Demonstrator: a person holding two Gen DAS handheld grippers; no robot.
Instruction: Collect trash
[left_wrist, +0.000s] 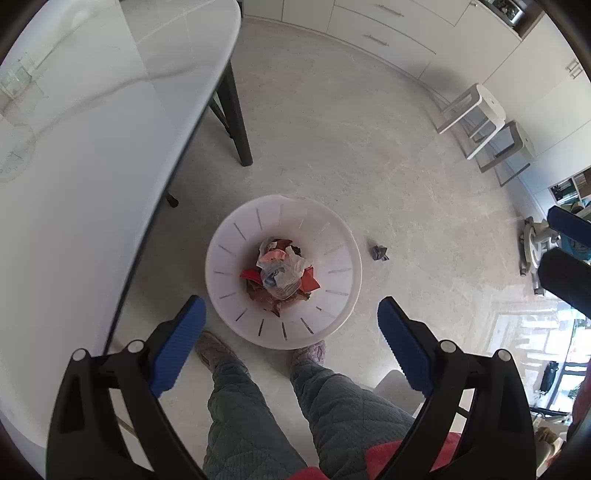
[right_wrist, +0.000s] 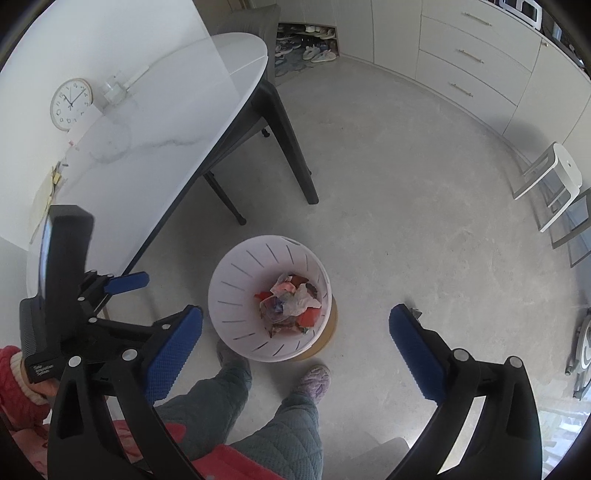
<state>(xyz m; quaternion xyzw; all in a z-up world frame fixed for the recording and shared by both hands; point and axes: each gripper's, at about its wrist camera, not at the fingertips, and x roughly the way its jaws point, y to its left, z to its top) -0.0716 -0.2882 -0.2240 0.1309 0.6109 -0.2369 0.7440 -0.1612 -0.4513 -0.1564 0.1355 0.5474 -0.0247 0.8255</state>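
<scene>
A white slotted trash bin (left_wrist: 221, 254) stands on the floor, holding crumpled plastic, red scraps and brown bits (left_wrist: 282, 271). It also shows in the right wrist view (right_wrist: 236, 291). A small grey crumpled scrap (left_wrist: 379, 253) lies on the floor right of the bin; in the right wrist view it peeks out behind the right finger (right_wrist: 415, 313). My left gripper (left_wrist: 291, 317) is open and empty, high above the bin. My right gripper (right_wrist: 295, 325) is open and empty, also above the bin. The left gripper shows in the right wrist view (right_wrist: 127, 282).
A white marble table (right_wrist: 147, 122) with black legs (right_wrist: 291, 147) stands to the left. White stools (left_wrist: 476, 110) and cabinets (right_wrist: 469, 55) line the far right. The person's legs and slippers (left_wrist: 308, 352) are just below the bin. A clock (right_wrist: 71, 103) lies on the table.
</scene>
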